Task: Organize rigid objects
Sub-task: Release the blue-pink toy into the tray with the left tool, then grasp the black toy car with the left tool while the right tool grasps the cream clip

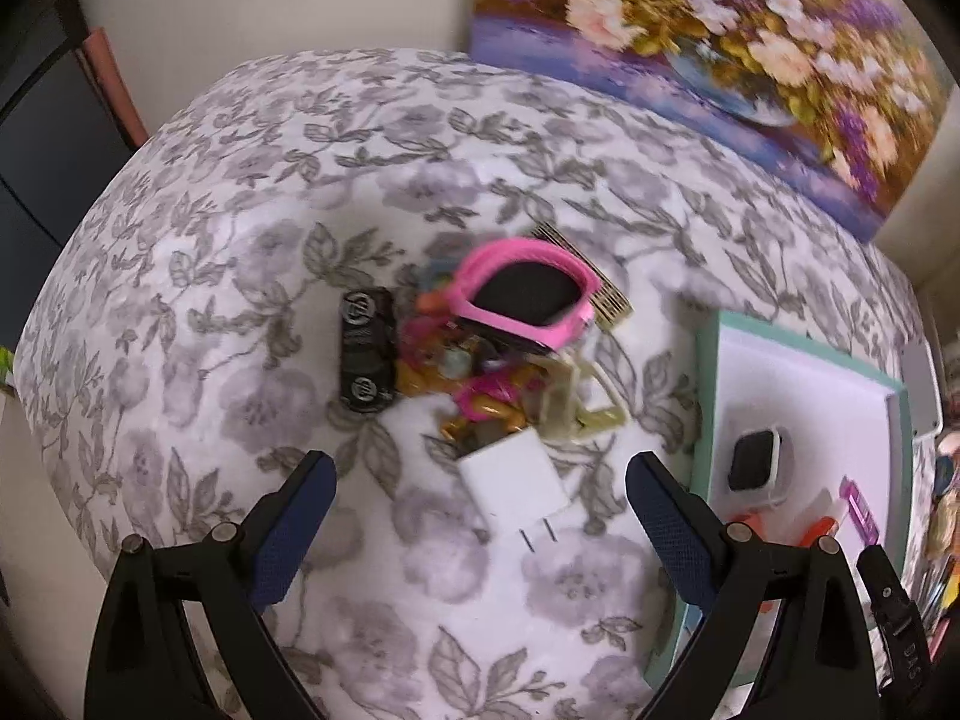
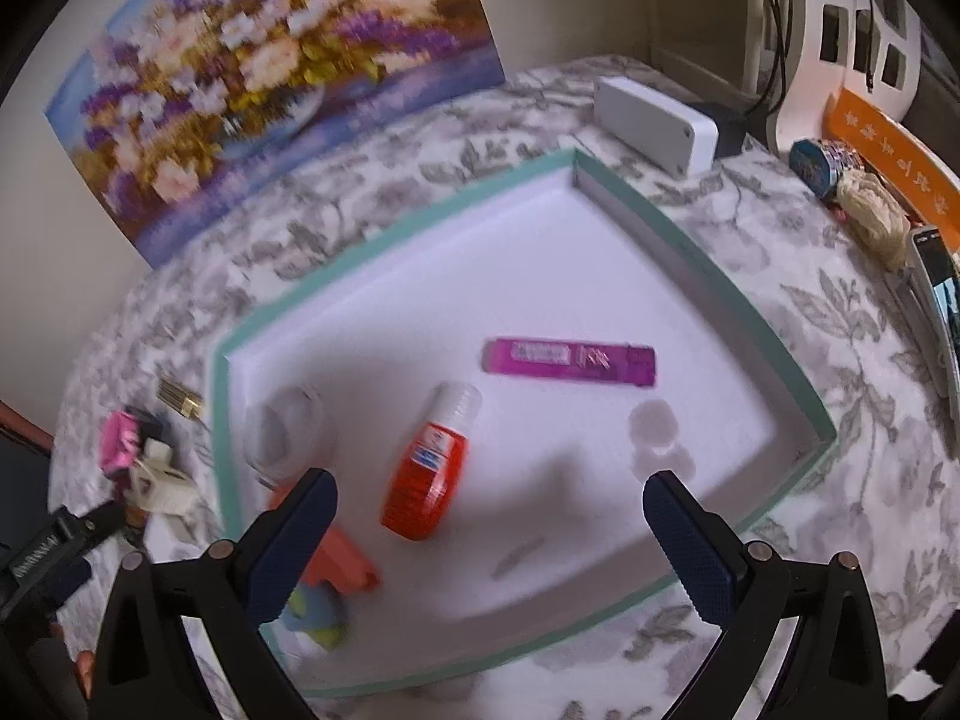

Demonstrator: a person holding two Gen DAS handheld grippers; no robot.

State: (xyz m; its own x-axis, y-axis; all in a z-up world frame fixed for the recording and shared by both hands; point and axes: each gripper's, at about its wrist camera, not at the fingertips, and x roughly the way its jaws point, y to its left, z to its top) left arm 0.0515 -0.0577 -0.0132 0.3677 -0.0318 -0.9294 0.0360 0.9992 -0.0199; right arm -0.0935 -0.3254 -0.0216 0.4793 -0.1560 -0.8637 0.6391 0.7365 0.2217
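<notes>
A heap of small items lies on the floral cloth: pink sunglasses, a black cylinder, a white charger plug and gold and pink trinkets. My left gripper hangs open above the charger, its blue pads wide on either side. A white tray with a teal rim holds an orange and white bottle, a purple stick and a white watch-like piece. My right gripper stands open over the tray, just above the bottle, holding nothing.
A flower painting leans against the wall behind the table. A white box, a patterned tin, a phone and an orange box crowd the table's right edge. An orange toy lies by the tray's near corner.
</notes>
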